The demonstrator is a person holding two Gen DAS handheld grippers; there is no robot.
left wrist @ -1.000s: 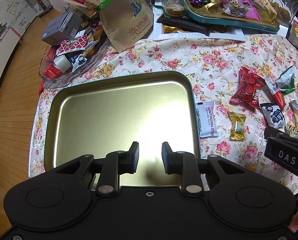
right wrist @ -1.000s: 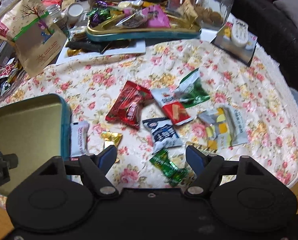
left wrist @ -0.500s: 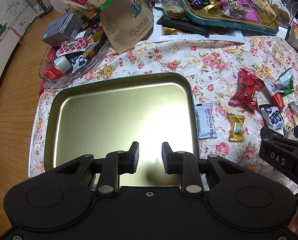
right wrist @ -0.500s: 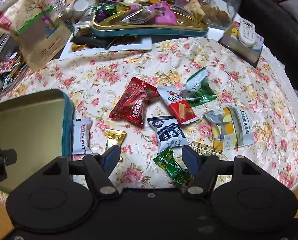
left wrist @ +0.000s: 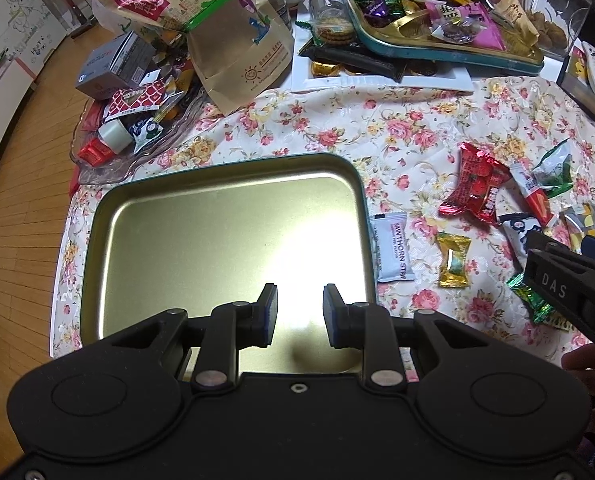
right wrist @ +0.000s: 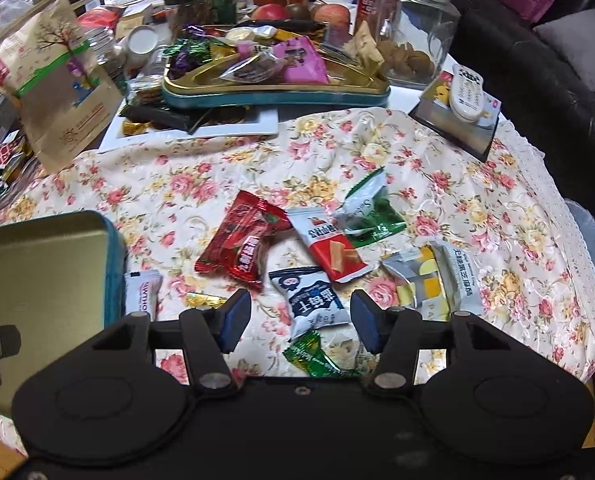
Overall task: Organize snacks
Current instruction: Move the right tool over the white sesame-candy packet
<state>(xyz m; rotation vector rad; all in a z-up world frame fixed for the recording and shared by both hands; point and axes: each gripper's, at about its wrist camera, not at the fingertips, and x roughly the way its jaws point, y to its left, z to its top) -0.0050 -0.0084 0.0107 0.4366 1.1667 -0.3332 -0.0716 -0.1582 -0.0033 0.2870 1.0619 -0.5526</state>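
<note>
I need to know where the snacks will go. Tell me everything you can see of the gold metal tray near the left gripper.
The gold metal tray is a shallow rectangular tin with rounded corners, a raised rim and teal outer walls. Its shiny inside reflects a bright glare and holds nothing. It lies flat on the floral tablecloth. A white hawthorn strip packet lies close beside its right edge.

White sachet (left wrist: 392,249), at 3 o'clock of the gold tray (left wrist: 101,248), reads "HAWTHORN STRIP". The right hand-held gripper (left wrist: 553,280), at 3 o'clock in the left wrist view, bears "DAS". Chinese print on the other wrappers is not legible.
</note>
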